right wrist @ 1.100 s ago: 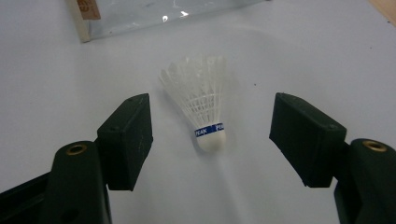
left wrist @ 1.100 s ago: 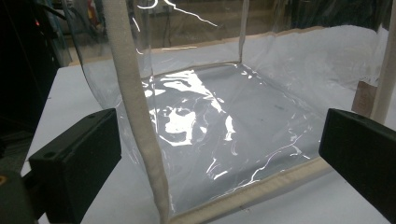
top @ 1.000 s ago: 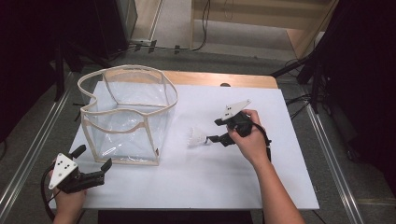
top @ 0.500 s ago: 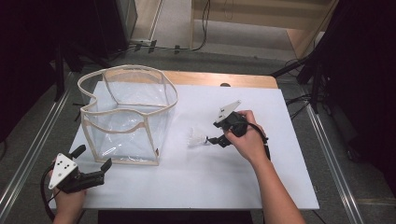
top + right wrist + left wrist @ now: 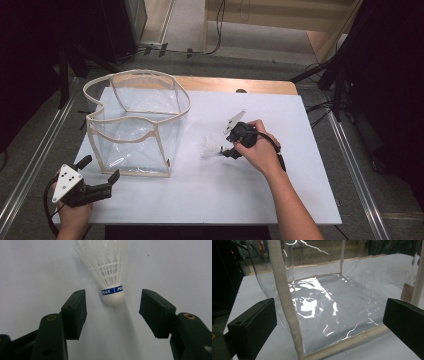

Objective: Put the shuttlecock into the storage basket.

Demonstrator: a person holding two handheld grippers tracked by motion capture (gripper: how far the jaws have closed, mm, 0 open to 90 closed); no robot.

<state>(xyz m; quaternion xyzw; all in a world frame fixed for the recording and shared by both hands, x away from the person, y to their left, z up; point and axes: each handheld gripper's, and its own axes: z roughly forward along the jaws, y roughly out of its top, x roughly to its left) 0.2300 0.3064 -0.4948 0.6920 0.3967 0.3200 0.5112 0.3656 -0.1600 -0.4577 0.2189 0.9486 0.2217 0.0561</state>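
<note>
Lying on the white counter point(image 5: 300, 190), right of centre: shuttlecock point(image 5: 110, 272), white, plastic skirt, blue band marked PEAK just above the rounded cork. Seen in the high view as a small white shape point(image 5: 210, 148) just beside the right gripper point(image 5: 226, 151), well apart from the bag point(image 5: 135, 125).

Right gripper point(image 5: 113, 308): held low over the counter, pointed at the cork end. Jaws apart, one on each side of the cork, neither pad touching it; a clear gap of counter visible on both sides. Jaws closing in over the last moments, with the cork now just ahead of and between the pads. Cork facing the gripper, skirt pointing away.

Left gripper point(image 5: 100, 172): resting at the near left corner of the counter, just in front of the bag. Jaws wide apart, holding nothing point(image 5: 329, 322). Pointed at the near lower corner of the bag, with a padded beige seam standing upright between the jaws in the left gripper view, not touched by either pad.

Bag: clear plastic walls, beige trim, open at the top, standing upright on the left half of the counter.
</note>
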